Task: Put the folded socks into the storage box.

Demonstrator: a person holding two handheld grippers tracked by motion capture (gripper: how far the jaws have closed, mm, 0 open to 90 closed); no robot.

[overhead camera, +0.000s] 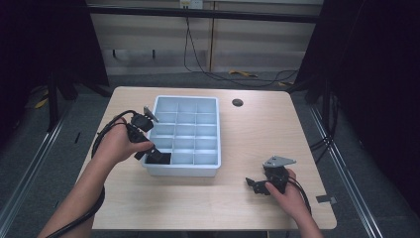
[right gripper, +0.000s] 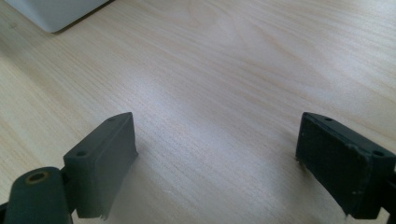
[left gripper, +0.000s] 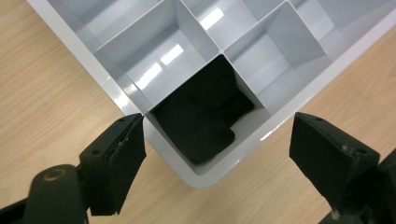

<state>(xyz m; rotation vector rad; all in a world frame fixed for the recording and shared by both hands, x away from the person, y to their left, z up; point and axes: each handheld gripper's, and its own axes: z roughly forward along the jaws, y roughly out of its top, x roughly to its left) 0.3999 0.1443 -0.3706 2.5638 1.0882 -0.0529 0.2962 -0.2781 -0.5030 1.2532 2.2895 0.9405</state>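
A light blue tray divided into several compartments sits on the middle of the wooden table. In the left gripper view a black, soft-looking object lies in the tray's corner compartment. My left gripper hangs open just above that corner, its jaws wide apart on either side of it and holding nothing. In the high view the left gripper is over the tray's front left corner. My right gripper rests low over bare table at the front right, open and empty.
A corner of the tray shows at the top left of the right gripper view. A round dark hole is in the tabletop behind the tray. Cables lie on the floor beyond the table.
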